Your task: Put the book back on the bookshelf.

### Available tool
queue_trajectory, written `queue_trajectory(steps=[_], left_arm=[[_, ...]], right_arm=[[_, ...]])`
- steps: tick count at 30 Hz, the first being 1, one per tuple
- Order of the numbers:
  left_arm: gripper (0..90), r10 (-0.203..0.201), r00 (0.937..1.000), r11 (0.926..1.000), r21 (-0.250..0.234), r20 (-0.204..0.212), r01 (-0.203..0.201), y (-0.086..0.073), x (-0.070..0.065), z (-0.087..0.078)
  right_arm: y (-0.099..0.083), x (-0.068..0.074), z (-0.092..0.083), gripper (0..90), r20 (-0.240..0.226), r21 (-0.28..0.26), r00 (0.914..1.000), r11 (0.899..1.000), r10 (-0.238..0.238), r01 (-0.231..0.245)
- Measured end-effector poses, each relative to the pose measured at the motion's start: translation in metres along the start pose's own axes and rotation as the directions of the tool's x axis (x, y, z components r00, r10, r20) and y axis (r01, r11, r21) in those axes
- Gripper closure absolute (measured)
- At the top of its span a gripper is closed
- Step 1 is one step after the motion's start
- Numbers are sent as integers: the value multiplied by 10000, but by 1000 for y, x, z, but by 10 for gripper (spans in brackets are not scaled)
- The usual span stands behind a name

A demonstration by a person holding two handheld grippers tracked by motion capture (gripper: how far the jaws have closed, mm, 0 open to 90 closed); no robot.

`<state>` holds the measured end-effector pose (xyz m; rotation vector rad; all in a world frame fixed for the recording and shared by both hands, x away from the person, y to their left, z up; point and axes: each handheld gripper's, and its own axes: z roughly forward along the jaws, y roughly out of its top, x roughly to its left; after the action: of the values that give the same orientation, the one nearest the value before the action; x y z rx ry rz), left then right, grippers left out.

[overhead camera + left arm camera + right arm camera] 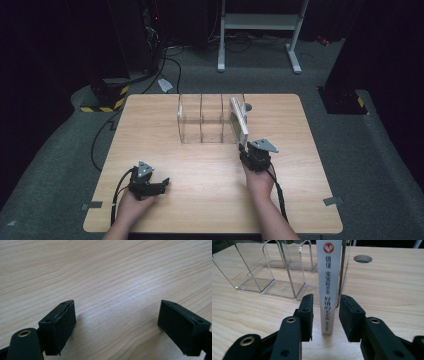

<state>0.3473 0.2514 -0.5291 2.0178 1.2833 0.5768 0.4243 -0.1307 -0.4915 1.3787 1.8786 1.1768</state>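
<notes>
right gripper view: printed spine of thin white book (329,287) stands upright between right gripper (325,315) pads, small gaps each side, jaws apart | high view: book in rightmost slot of clear acrylic 3-slot rack (202,120) | left gripper (117,327) jaws wide apart over bare light wooden table (105,272)

My high view looks from above my side, forward and down, and takes the whole table (210,200) with dark floor around it. My left gripper view sits very low and close, it faces along the jaws over bare wood. My right gripper view is also low and near, it faces the rack (269,272) and the book (329,290) standing between its jaws. The high view shares this rack (202,120) and book (239,120) with it, from farther.
</notes>
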Motion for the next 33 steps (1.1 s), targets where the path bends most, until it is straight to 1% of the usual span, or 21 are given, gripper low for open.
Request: queue_trajectory(steps=[2,4,9,13,17,20,25,27,28,29,30,31,33], left_arm=[[149,-1,10000,10000,-3,-1,1,0,0,0],[149,7,10000,10000,-6,-1,-7,0,0,0],[149,8,10000,10000,-6,0,-8,0,0,0],[149,9,10000,10000,-2,2,-9,0,0,0],[149,15,10000,10000,-9,8,-15,0,0,0],[149,19,10000,10000,-7,12,-19,0,0,0],[149,20,10000,10000,-8,14,-20,0,0,0],[149,25,10000,10000,-7,17,-25,0,0,0],[149,24,10000,10000,-9,17,-24,0,0,0],[149,24,10000,10000,-9,17,-24,0,0,0],[149,26,10000,10000,-9,16,-26,0,0,0],[149,24,10000,10000,-8,17,-24,0,0,0],[149,22,10000,10000,-8,17,-22,0,0,0]], right_arm=[[-3,0,0,698,-45,88,9999,9999,-103,103],[-4,0,0,707,-47,109,9999,9998,-137,137],[-8,0,1,782,-62,122,9999,9999,112,-111],[-8,1,3,783,-104,121,9996,9996,265,-263],[-7,4,5,716,-124,161,9995,9994,299,-297],[-6,4,7,706,-128,127,9995,9995,299,-297],[0,4,9,707,-6,108,9996,9995,289,-289],[1,4,9,723,103,155,9995,9994,304,-306],[1,4,10,726,90,158,9990,9989,432,-434],[1,4,10,726,90,158,9990,9989,432,-434],[1,3,10,728,103,118,9982,9982,586,-588],[1,3,10,728,103,118,9982,9982,586,-588],[1,6,11,729,279,82,9976,9980,630,-632]])
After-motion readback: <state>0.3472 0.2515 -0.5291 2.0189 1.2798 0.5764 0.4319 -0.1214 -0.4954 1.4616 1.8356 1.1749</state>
